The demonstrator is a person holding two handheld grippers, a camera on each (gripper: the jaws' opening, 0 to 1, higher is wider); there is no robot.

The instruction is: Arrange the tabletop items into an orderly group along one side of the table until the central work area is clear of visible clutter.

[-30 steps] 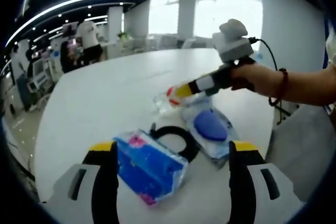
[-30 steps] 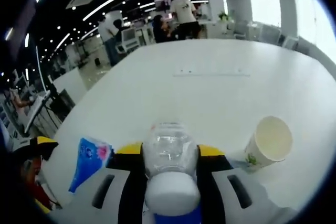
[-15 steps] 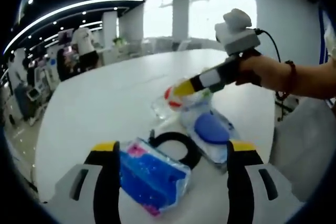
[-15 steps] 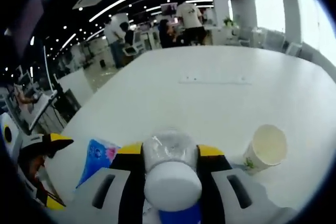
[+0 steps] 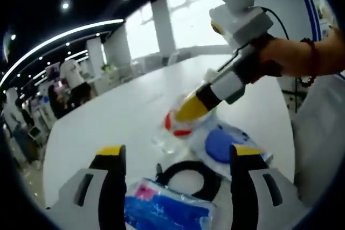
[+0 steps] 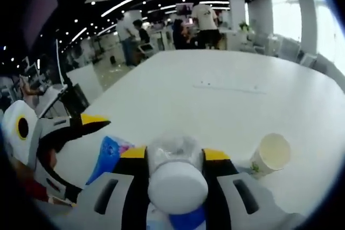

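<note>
My right gripper [image 6: 175,154] is shut on a clear plastic bottle [image 6: 173,160] with a white cap, held above the white table [image 6: 226,100]. In the left gripper view the same bottle [image 5: 173,127], red-banded, hangs at the tip of the right gripper [image 5: 190,112], which a hand holds. My left gripper [image 5: 178,152] stands open over a blue tissue pack [image 5: 167,212] and a black ring [image 5: 190,175]. A clear pack with a blue round lid [image 5: 223,144] lies under the bottle. The tissue pack [image 6: 109,154] also lies left of my right jaws, beside the left gripper [image 6: 59,144].
A paper cup [image 6: 269,155] stands on the table to the right of the bottle. Beyond it the table stretches bare and white. People [image 6: 205,22] stand at desks far behind the table. The table's edge [image 5: 291,149] runs close on the right.
The right gripper has lifted the bottle higher above the table. The left gripper has come closer and lower, over the tissue pack, and now shows at the left of the right gripper view.
</note>
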